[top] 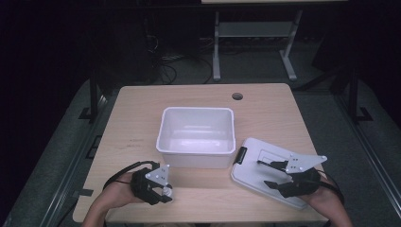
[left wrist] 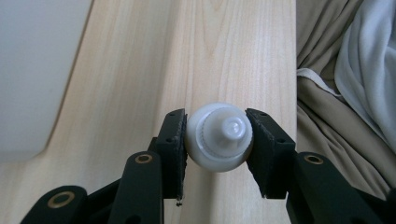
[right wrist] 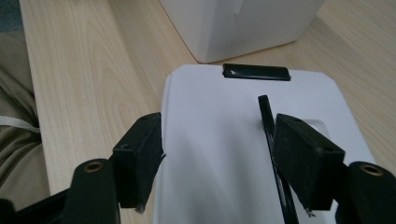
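A small white round bottle with a ribbed cap (left wrist: 219,135) sits between the pads of my left gripper (left wrist: 218,140), which is shut on it just above the wooden table. From above, that gripper (top: 165,193) is at the table's front left, with the white bottle (top: 169,192) at its tip. My right gripper (top: 270,175) hovers over a flat white lid (top: 250,166) at the front right. Its jaws stand apart, open, above the lid (right wrist: 219,107). A thin black strip (right wrist: 266,114) runs along the lid beside the right jaw.
An empty white bin (top: 196,158) stands mid-table, between and beyond both grippers; its wall (right wrist: 243,28) is just past the lid. The lid has a black latch (right wrist: 256,72) on its far edge. The table's front edge and the person's lap (left wrist: 336,112) are close behind.
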A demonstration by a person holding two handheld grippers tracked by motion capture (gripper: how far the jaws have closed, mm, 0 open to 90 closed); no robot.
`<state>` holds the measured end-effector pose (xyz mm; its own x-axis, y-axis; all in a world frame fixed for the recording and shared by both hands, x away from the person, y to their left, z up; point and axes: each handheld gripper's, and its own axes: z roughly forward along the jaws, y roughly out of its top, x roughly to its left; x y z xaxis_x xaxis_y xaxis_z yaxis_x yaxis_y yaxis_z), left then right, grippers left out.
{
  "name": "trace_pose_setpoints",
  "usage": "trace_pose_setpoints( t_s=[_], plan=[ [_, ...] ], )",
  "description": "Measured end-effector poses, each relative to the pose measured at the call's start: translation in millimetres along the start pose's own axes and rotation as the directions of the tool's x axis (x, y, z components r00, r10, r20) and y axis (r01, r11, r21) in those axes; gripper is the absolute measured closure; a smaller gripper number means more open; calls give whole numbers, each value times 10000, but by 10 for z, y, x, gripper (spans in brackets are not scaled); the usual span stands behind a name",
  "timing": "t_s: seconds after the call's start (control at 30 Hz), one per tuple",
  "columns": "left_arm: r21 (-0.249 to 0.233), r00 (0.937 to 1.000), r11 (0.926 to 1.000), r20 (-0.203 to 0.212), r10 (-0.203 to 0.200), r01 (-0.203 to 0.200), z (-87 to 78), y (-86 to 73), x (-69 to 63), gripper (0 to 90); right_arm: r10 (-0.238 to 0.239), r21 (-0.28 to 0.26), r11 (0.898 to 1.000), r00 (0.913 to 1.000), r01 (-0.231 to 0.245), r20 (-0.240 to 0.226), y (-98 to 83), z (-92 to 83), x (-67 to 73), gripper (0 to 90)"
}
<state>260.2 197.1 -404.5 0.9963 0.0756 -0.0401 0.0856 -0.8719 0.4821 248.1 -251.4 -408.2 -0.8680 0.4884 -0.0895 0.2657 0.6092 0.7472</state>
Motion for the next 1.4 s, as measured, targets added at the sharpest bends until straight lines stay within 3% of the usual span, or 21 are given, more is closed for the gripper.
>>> trace_pose_setpoints(
  t_s=[0.17,0.43,0.93,1.4],
  plan=[
    [-287,9997,9993,-24,234,-234,-214,73,2,600,-25,4,10000,10000,25,12,15,-5,9,328],
    [-218,9992,9989,-32,403,-404,-531,197,81,600,-50,-142,9999,10000,50,-26,16,-29,2,326],
    [-392,9981,9978,-325,517,-530,-1077,418,359,600,31,-118,9999,10000,-31,-47,3,-30,-8,325],
    [-395,9980,9981,-429,458,-476,-1205,564,655,600,174,-116,9998,9997,-176,-149,-22,-24,-34,323]
  ],
)
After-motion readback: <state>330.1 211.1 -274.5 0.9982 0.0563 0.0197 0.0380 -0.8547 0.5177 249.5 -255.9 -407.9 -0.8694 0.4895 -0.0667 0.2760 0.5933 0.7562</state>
